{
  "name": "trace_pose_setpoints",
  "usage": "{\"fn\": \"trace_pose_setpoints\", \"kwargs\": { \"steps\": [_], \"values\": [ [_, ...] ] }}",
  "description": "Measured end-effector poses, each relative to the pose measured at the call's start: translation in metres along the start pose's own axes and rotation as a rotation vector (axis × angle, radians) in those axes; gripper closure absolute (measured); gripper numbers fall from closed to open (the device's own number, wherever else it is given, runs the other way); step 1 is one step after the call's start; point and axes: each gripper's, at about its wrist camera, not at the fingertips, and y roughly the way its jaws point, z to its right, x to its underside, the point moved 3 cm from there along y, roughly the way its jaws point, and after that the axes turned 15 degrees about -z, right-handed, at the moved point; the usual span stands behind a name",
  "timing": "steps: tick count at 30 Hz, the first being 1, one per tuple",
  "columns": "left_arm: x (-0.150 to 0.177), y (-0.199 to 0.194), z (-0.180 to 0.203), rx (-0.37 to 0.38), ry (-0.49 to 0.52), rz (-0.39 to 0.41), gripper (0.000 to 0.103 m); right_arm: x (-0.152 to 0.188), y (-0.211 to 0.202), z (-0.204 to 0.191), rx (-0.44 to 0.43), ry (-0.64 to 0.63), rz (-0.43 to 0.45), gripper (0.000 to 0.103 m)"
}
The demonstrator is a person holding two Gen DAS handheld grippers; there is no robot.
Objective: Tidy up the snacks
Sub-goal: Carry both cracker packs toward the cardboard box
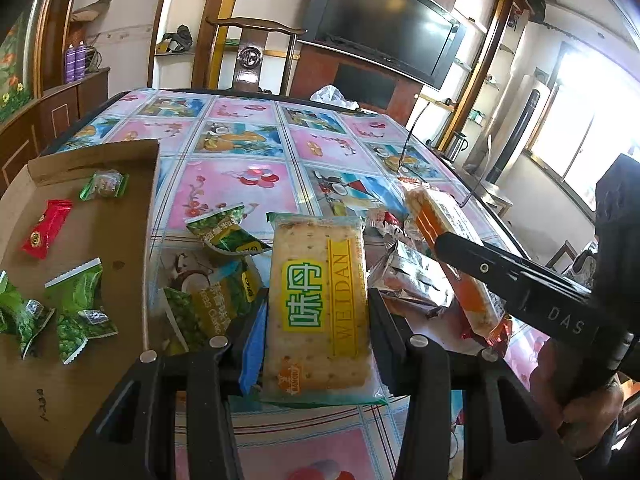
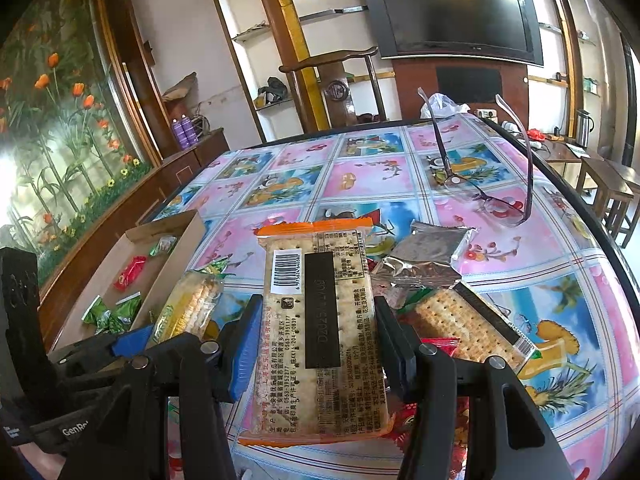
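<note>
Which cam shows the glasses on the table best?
Right wrist. The glasses sit folded open and unobstructed on the tablecloth, lenses and both temples visible. The left wrist view shows only thin dark temples far back, lenses hard to make out.

Daylight floods in from a blown-out window [image 1: 568,128] at about three o'clock in the left wrist view, washing that side to white, while the right wrist view has its own overexposed patch at nine o'clock beside the flower mural [image 2: 60,128]. The glossy tablecloth [image 2: 360,176] throws soft sheen, the silver foil packet [image 2: 424,256] glints, and the television [image 1: 384,24] reflects pale streaks. Both fisheye pictures bow straight lines hard toward the rims, go black in the corners, and look slightly soft far off, though the near packets are sharp.
</note>
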Motion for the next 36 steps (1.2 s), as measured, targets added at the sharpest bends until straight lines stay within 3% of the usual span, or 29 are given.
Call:
{"fn": "trace_pose_setpoints", "kwargs": {
  "steps": [8,19,27,36],
  "values": [
    [0.001,-0.027,-0.018,0.017,-0.036,0.054,0.058,0.001,0.002,-0.018,-0.029,-0.039,0.004,0.046],
    [-0.005,-0.08,-0.097,-0.058,-0.177,0.133,0.058,0.001,0.013,-0.073,-0.129,-0.122,-0.054,0.046],
    [-0.021,-0.096,-0.174,-0.162,-0.284,0.101,0.058,-0.03,0.039,-0.138,-0.22,-0.182,-0.131,0.046],
    [-0.03,-0.086,-0.222,-0.219,-0.354,0.051,0.058,-0.06,0.095,-0.197,-0.219,-0.199,-0.21,0.046]
  ]
}}
